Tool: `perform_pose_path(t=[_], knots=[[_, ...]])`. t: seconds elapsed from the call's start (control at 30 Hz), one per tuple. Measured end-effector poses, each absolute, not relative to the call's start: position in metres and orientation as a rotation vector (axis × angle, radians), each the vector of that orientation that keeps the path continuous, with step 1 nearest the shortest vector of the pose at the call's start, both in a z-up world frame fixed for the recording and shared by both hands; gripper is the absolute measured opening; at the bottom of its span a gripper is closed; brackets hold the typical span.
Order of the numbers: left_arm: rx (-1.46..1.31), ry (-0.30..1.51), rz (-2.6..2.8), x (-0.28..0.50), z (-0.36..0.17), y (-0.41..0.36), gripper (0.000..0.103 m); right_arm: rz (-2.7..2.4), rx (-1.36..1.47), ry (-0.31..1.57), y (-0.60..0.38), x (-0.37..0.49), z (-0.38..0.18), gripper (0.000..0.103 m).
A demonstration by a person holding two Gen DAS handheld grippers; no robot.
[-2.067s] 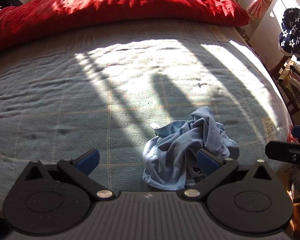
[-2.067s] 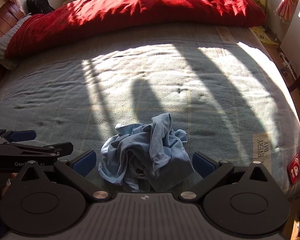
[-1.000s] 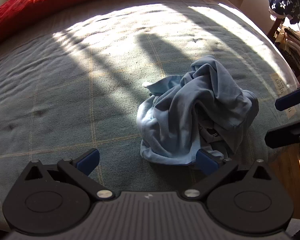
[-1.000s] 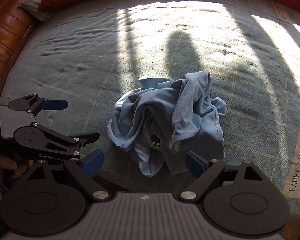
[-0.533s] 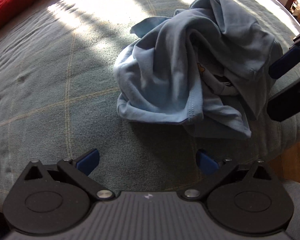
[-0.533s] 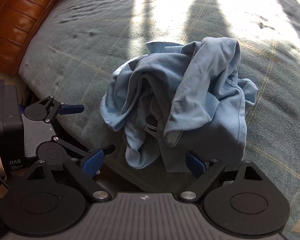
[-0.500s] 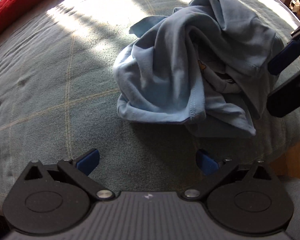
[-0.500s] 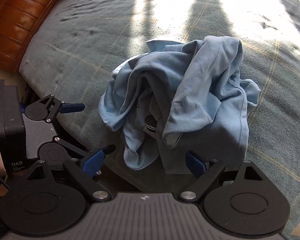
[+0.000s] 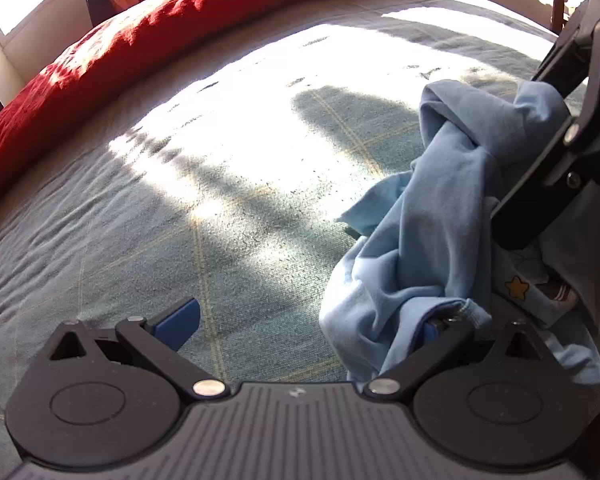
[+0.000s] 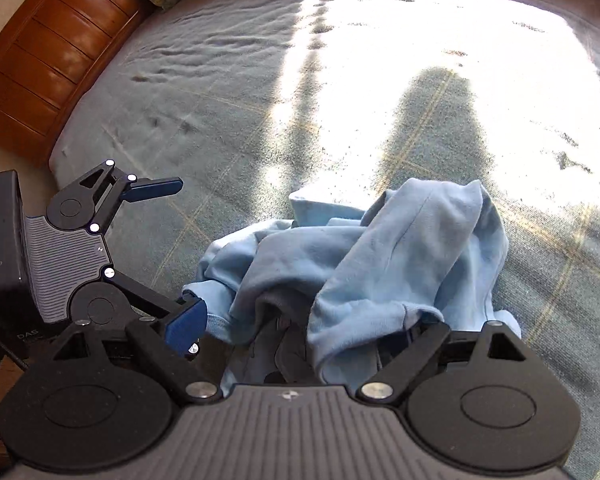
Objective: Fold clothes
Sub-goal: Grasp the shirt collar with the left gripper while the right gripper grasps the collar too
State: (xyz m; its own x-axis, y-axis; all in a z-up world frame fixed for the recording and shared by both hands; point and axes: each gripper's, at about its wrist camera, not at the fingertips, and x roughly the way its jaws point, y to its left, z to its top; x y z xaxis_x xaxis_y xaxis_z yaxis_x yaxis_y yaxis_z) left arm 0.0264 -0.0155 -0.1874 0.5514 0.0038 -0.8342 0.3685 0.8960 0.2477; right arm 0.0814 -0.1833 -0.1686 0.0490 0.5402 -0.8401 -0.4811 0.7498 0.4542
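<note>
Loosely crumpled pale-blue garment (image 10: 380, 264), star print showing, between both wide-apart tools.

free: bedspread (image 9: 148, 216) left | blocked: crumpled shirt (image 9: 440, 240) right

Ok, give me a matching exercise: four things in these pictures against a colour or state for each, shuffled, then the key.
Things
1. shirt
2. duvet
3. bedspread
4. right gripper

Descriptions
A. red, heaped along the far side of the bed
B. light blue, crumpled in a pile
C. jaws wide open, cloth between them
D. grey-green with thin yellow lines, lying flat

Pairs: 1-B, 2-A, 3-D, 4-C
</note>
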Motion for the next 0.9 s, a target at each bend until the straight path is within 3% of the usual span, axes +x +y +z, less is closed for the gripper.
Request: perform_pose_path(t=[0.57, 0.77, 0.9], knots=[[0.513, 0.813, -0.307, 0.203, -0.19, 0.025, 0.102, 0.607, 0.046, 1.149, -0.172, 0.233, -0.153, 0.092], [0.504, 0.819, -0.322, 0.248, -0.188, 0.032, 0.1, 0.529, 0.026, 1.145, -0.182, 0.255, -0.153, 0.092], [0.417, 0.916, -0.398, 0.247, -0.184, 0.041, 0.1, 0.503, 0.002, 1.158, -0.195, 0.256, -0.148, 0.092]])
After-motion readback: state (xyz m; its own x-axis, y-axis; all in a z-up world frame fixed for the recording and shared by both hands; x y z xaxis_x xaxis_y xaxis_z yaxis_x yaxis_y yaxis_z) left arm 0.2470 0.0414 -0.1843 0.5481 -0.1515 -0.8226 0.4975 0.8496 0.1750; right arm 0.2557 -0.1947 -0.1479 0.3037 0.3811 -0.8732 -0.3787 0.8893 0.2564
